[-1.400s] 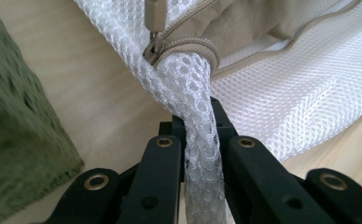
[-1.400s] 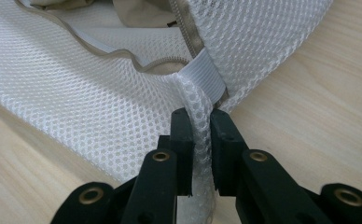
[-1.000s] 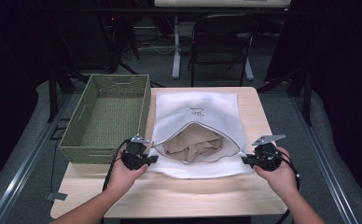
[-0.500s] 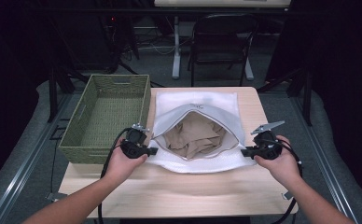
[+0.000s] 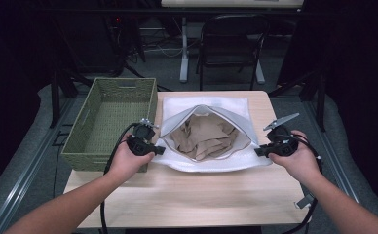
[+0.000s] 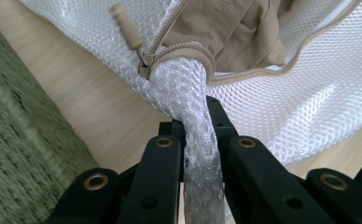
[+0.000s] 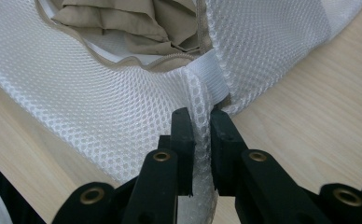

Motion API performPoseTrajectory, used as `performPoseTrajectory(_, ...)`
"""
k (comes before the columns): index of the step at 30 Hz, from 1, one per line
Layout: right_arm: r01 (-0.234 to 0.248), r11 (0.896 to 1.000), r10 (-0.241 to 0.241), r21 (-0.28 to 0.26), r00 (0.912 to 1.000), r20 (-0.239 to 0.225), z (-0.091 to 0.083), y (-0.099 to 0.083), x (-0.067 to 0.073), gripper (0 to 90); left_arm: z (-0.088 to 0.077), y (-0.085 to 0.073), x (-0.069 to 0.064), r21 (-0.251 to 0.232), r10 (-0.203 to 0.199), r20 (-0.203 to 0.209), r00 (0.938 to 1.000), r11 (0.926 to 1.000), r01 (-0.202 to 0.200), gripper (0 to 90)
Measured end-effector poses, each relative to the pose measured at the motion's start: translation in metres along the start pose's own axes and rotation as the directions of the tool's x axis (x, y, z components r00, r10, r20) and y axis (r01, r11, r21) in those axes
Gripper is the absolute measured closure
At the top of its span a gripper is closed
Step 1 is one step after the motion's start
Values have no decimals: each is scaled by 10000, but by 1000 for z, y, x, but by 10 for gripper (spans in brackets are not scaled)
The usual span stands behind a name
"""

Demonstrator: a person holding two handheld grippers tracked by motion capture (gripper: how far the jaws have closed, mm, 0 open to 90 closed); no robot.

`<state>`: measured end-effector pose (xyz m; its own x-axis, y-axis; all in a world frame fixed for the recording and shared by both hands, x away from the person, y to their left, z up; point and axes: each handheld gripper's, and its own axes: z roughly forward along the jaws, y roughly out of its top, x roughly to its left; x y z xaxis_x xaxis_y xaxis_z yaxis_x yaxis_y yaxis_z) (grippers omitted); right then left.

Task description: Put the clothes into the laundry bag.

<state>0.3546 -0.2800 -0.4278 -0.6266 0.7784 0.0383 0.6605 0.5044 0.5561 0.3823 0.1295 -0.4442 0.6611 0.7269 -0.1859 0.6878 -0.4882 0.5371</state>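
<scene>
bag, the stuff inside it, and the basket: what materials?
Bag: white open-weave mesh, likely synthetic; honeycomb holes, beige zip.
Cloth inside: tan woven fabric, matte, soft creases; perhaps cotton.
Basket: olive woven fibre or paper cord, coarse matte weave.

From my station, the tan garment (image 5: 204,139) is mostly buried inside the mesh bag (image 5: 211,163); the table's (image 5: 177,195) near edge is cut off.
</scene>
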Motion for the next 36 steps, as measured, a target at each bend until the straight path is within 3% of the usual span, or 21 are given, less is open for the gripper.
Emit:
performPoseTrajectory(7, 176, 9997, -178, 161, 9998, 87, -5, 12, -1, 815, -5, 13, 4, 186, 3, -232, 9997, 9998, 1, 860)
performPoseTrajectory(15, 339, 9991, -351, 241, 9981, 505, -13, 27, -1, 815, -13, 26, 7, 203, -159, -590, 9981, 9996, 172, 859)
performPoseTrajectory(20, 339, 9991, -351, 242, 9979, 540, -17, 34, -3, 815, -17, 32, 8, 255, -263, -589, 9979, 9993, 278, 859)
performPoseTrajectory(36, -157, 9991, 137, 394, 9987, 498, -28, 62, -17, 815, -27, 58, 19, 307, -557, -705, 9960, 9978, 580, 856)
